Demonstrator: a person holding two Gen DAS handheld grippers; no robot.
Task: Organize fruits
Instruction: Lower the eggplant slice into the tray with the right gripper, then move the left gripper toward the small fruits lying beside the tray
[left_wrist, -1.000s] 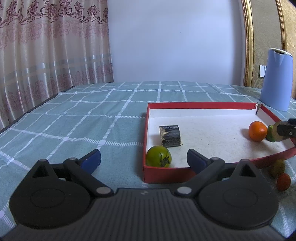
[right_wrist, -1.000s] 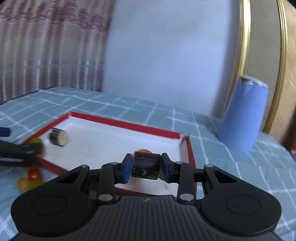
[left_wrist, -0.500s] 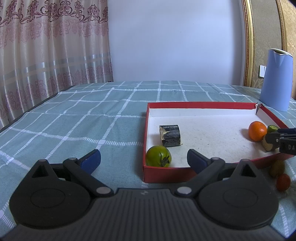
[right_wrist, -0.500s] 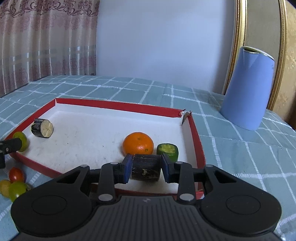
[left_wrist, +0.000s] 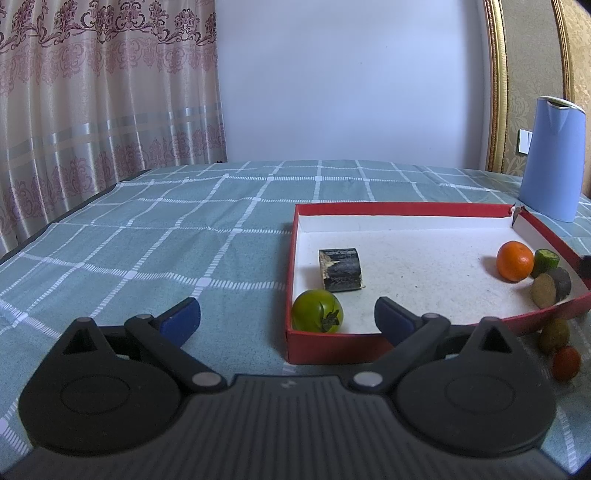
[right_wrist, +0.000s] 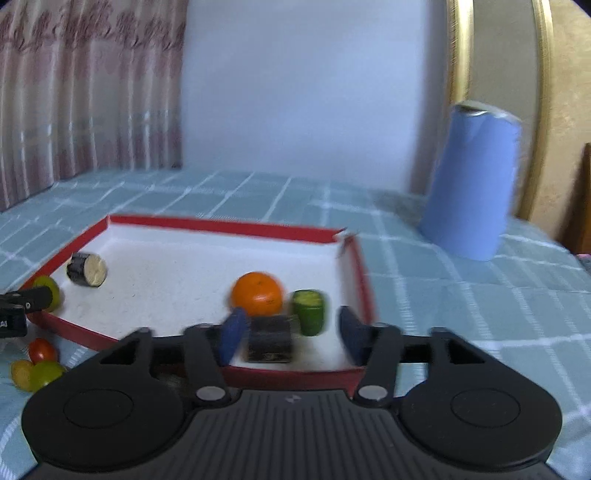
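Observation:
A red tray (left_wrist: 402, 208) with a white floor holds a green tomato (left_wrist: 317, 311), a dark cut piece (left_wrist: 341, 269), an orange (left_wrist: 515, 260), a green cut piece (left_wrist: 546, 258) and a second dark cut piece (left_wrist: 552, 288). My left gripper (left_wrist: 286, 319) is open and empty at the tray's near left corner. In the right wrist view my right gripper (right_wrist: 291, 334) is open. The dark cut piece (right_wrist: 269, 339) lies on the tray floor (right_wrist: 177, 280) between its fingers, in front of the orange (right_wrist: 256, 293).
A blue jug (left_wrist: 552, 158) stands on the checked tablecloth (left_wrist: 166, 229) behind the tray. Small red and yellow-green tomatoes (right_wrist: 35, 363) lie on the cloth outside the tray's near wall, also in the left wrist view (left_wrist: 559, 347). A curtain hangs at the left.
My right gripper has opened and let go of the dark cut piece, which now rests in the tray beside the orange. The left gripper has not moved.

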